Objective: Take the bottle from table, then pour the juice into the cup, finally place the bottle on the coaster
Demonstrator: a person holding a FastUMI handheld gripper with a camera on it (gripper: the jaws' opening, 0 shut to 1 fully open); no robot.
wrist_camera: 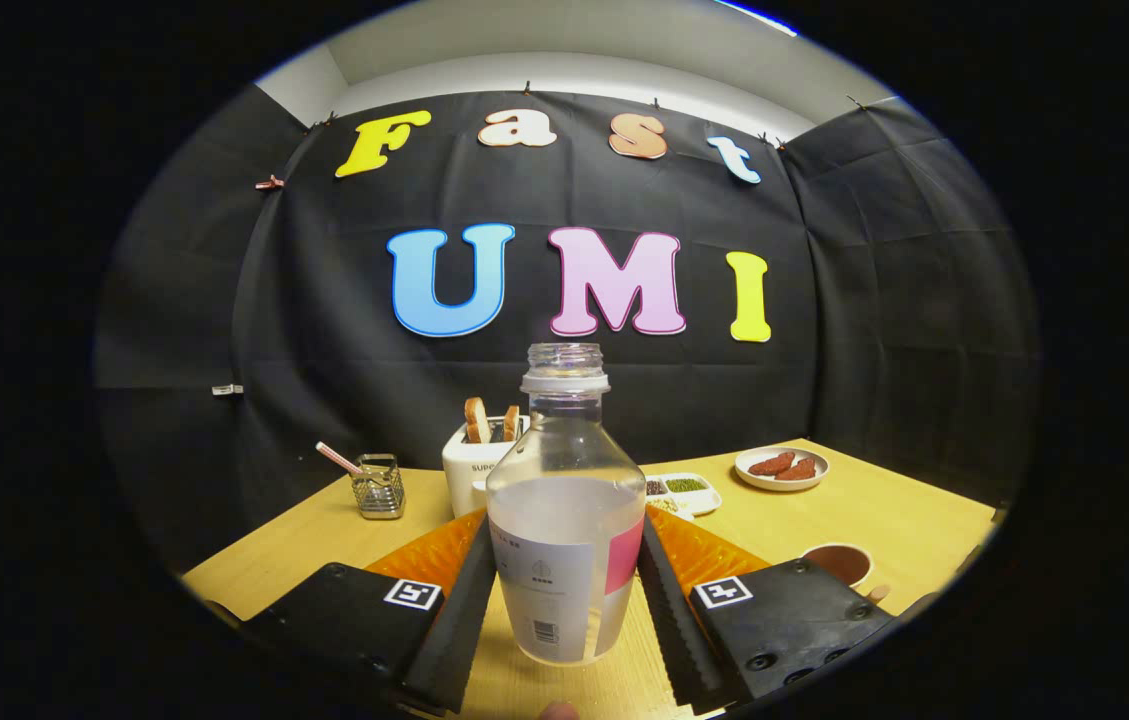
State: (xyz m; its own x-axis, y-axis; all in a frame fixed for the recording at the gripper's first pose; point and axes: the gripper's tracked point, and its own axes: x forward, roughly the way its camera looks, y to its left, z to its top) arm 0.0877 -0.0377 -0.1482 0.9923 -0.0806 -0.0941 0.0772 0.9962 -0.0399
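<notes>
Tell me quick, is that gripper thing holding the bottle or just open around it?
Gripper: closed on the bottle, one finger against each side; the bottle stands upright, uncapped, and seems lifted slightly off the table.

Gripper (pixel 564 590) level over the table, jaws pressing both sides of the bottle (pixel 564 520)

The white toaster (pixel 476 470) bears the partial lettering "SUP", the rest hidden. The bottle (pixel 564 520) label carries a barcode; its small print is illegible.
</notes>
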